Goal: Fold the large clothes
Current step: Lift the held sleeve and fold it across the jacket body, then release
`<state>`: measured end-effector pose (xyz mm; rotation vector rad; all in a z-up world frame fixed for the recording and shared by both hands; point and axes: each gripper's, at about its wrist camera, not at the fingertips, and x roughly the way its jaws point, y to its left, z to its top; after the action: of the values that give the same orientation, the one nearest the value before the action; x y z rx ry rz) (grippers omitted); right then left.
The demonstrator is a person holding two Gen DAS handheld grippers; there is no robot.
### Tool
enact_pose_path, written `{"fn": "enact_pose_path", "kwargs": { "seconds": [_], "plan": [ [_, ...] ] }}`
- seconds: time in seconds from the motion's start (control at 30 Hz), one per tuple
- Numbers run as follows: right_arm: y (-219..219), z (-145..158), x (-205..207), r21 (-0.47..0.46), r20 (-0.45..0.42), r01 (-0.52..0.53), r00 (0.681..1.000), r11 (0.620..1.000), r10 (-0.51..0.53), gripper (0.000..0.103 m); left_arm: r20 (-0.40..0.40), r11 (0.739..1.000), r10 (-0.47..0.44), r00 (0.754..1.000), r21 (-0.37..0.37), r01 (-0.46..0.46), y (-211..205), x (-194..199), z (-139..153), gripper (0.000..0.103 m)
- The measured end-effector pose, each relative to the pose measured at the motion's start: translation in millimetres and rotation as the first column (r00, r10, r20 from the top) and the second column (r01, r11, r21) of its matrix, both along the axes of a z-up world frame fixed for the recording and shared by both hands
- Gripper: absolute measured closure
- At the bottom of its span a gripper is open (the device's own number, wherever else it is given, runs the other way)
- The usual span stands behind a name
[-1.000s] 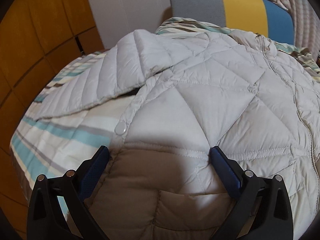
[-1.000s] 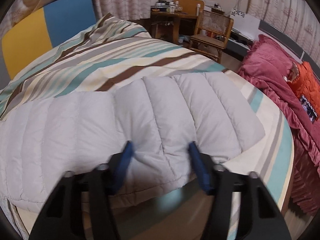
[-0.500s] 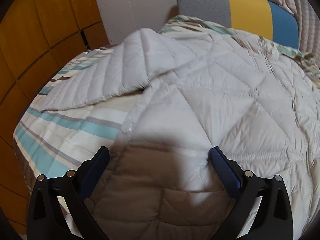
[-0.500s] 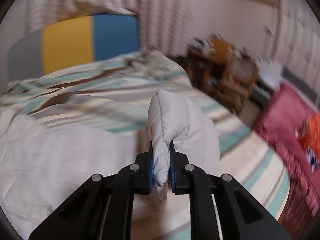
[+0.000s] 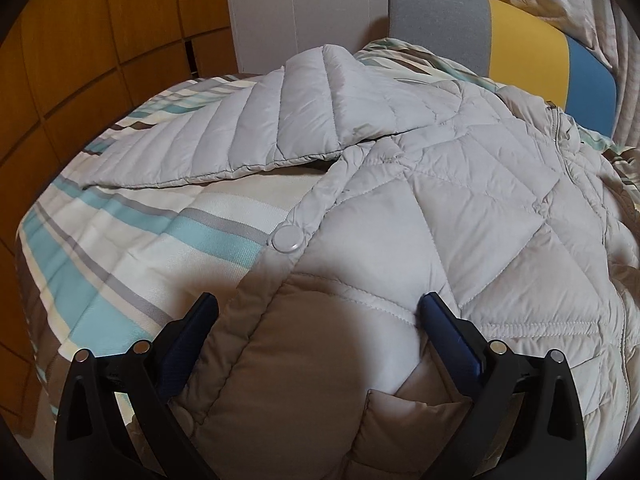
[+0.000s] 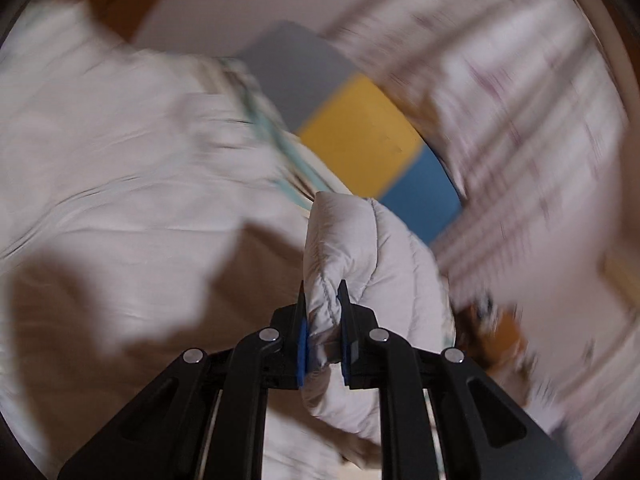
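Sleeve of pale grey quilted down jacket now pinched in my right gripper, swinging inward, centre frame; fold under way. Left gripper spread wide over hem, lower frame.

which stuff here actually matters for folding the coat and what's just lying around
Part of the job:
- quilted jacket
- its sleeve, clamped in the right gripper
- left gripper, jaws open over the hem

Just there:
- striped bedspread
- grey, yellow and blue headboard
- wooden wardrobe
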<state>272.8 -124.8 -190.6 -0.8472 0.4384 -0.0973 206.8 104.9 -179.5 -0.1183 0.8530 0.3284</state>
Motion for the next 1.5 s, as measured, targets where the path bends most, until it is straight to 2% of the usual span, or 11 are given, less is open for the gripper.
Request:
{"fn": "enact_pose_path", "kwargs": {
  "seconds": [0.27, 0.43, 0.63, 0.67, 0.8, 0.87, 1.0, 1.13, 1.23, 1.37, 1.5],
  "plan": [
    [74.5, -57.3, -7.2, -0.201, -0.059, -0.204, 0.979, 0.958, 0.196, 0.089, 0.005, 1.000, -0.001, 1.000, -0.023, 0.002, 3.0, -0.5, -1.6, 0.003],
    [101.5, -78.0, -7.2, -0.357, -0.085, -0.290, 0.957, 0.888, 0.278, 0.088, -0.004, 1.000, -0.007, 1.000, -0.027, 0.007, 2.1, 0.8, -2.1, 0.003],
    [97.1, -75.7, -15.6, -0.419, -0.024, -0.304, 0.946, 0.855, 0.325, 0.069, -0.025, 0.999, -0.025, 0.999, -0.046, 0.024, 0.4, 2.1, -0.6, 0.003],
    [94.9, -69.5, -15.4, -0.377, -0.046, -0.306, 0.949, 0.874, 0.312, 0.069, -0.027, 0.998, -0.028, 0.999, -0.049, 0.027, 0.5, 2.2, -0.2, 0.003],
    [43.5, -9.8, 1.8, 0.131, -0.136, -0.207, 0.965, 0.970, 0.224, 0.062, -0.025, 0.996, -0.027, 0.999, -0.086, 0.024, 6.2, 0.5, 4.0, 0.003],
    [8.1, 9.6, 18.2, 0.358, -0.159, -0.100, 0.973, 0.929, 0.166, 0.059, -0.018, 0.996, -0.007, 1.000, -0.089, 0.005, 7.1, -0.1, 7.1, 0.003],
    [-79.5, 18.5, 52.9, 0.660, -0.237, 0.176, 0.971, 0.730, -0.020, 0.067, -0.017, 0.998, -0.004, 1.000, -0.069, 0.003, 4.3, -0.4, 5.8, 0.003],
    [-140.4, 27.4, 69.8, 0.795, -0.219, 0.269, 0.963, 0.543, -0.156, 0.070, -0.002, 0.998, -0.009, 1.000, -0.065, 0.009, 3.9, -2.8, 5.8, 0.003],
    [-155.1, 26.7, 94.0, 0.807, -0.275, 0.328, 0.944, 0.490, -0.180, 0.070, 0.001, 0.998, -0.014, 1.000, -0.057, 0.014, 1.5, -3.6, 6.8, 0.003],
    [-136.3, 20.9, 104.4, 0.842, -0.284, 0.268, 0.958, 0.469, -0.039, 0.072, 0.012, 0.998, -0.024, 1.000, -0.051, 0.025, -2.6, -7.2, 12.1, 0.003],
    [-82.1, 21.8, 100.4, 0.840, -0.223, 0.109, 0.963, 0.531, 0.155, 0.072, 0.027, 0.998, -0.028, 0.999, -0.058, 0.029, -5.6, -11.4, 22.3, 0.003]
  ]
}}
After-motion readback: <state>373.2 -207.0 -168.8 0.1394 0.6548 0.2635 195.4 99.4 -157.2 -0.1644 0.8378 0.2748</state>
